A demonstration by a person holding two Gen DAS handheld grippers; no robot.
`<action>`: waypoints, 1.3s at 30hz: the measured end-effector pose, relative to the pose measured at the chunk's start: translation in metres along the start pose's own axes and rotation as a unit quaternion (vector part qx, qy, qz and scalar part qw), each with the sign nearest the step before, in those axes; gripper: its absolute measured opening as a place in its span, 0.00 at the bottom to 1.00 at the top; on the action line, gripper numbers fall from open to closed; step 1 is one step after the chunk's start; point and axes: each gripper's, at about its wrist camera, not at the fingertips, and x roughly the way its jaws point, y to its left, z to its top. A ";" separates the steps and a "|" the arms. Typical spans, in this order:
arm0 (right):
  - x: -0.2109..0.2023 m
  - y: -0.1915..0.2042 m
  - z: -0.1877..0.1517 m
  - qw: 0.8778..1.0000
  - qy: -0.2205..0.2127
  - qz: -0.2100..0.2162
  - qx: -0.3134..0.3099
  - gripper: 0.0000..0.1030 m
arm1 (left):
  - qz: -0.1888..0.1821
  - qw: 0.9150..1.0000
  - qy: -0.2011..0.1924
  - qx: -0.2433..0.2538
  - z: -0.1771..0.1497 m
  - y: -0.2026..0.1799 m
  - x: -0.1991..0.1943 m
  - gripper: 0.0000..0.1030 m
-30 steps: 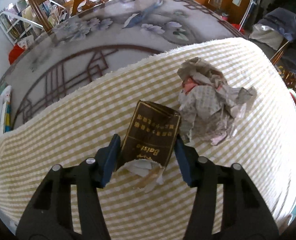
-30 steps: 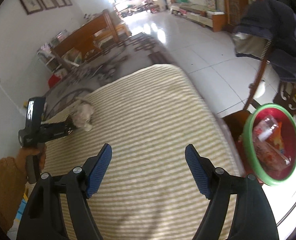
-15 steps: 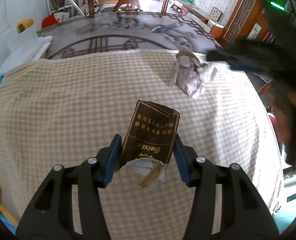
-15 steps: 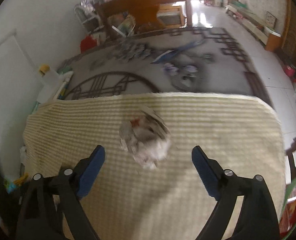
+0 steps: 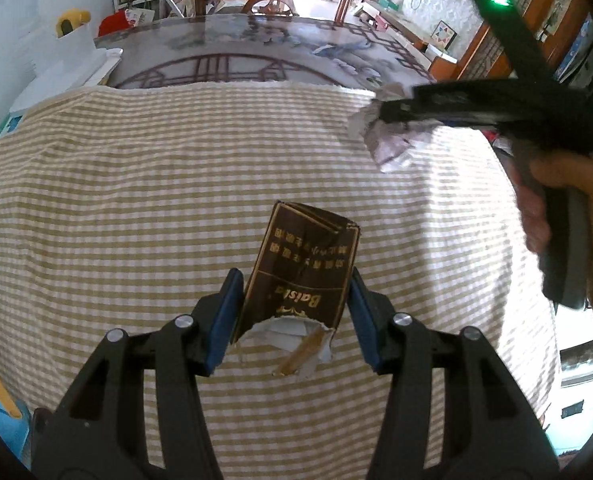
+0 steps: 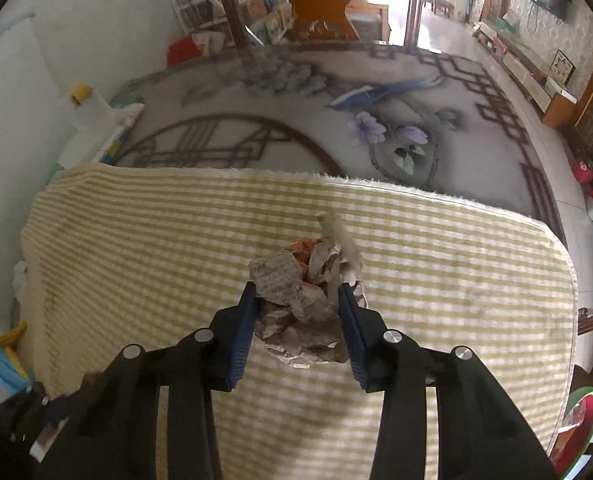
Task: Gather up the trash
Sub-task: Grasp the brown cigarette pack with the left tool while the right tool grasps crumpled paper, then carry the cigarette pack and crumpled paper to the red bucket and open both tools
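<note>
Newly closing right hand-held gripper [image 6: 298, 312] — newspaper wad [image 6: 304, 280] between.

Torn box [image 5: 302, 268] between left gripper [image 5: 292, 312] pads, above checked cloth [image 5: 136, 200]; crumpled newspaper [image 6: 304, 300] between right gripper [image 6: 298, 320] pads, far right of box.

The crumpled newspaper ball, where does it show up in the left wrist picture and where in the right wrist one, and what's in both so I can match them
Left wrist view: the crumpled newspaper ball lies at upper right, partly hidden behind the right gripper.
Right wrist view: it sits at centre, between the closing blue pads, which already press its sides.
Shared landmark: the far frayed edge of the checked cloth against the painted tabletop.
</note>
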 end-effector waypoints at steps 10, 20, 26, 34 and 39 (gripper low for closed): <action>-0.080 -0.011 -0.106 1.000 -0.019 0.003 0.017 0.38 | -0.022 1.000 0.009 0.010 -0.001 -0.014 0.002 0.49; -0.124 -0.050 -0.168 0.984 -0.067 -0.032 0.164 0.39 | -0.055 0.998 -0.008 0.042 0.007 -0.055 -0.010 0.49; -0.156 -0.072 -0.174 0.971 -0.117 -0.055 0.202 0.39 | -0.077 0.994 -0.031 0.066 0.020 -0.093 -0.027 0.49; -0.181 -0.093 -0.187 0.963 -0.147 -0.062 0.219 0.39 | -0.104 0.988 -0.051 0.102 0.027 -0.141 -0.045 0.49; -0.188 -0.110 -0.195 0.960 -0.154 -0.060 0.228 0.39 | -0.104 0.987 -0.056 0.109 0.027 -0.160 -0.047 0.49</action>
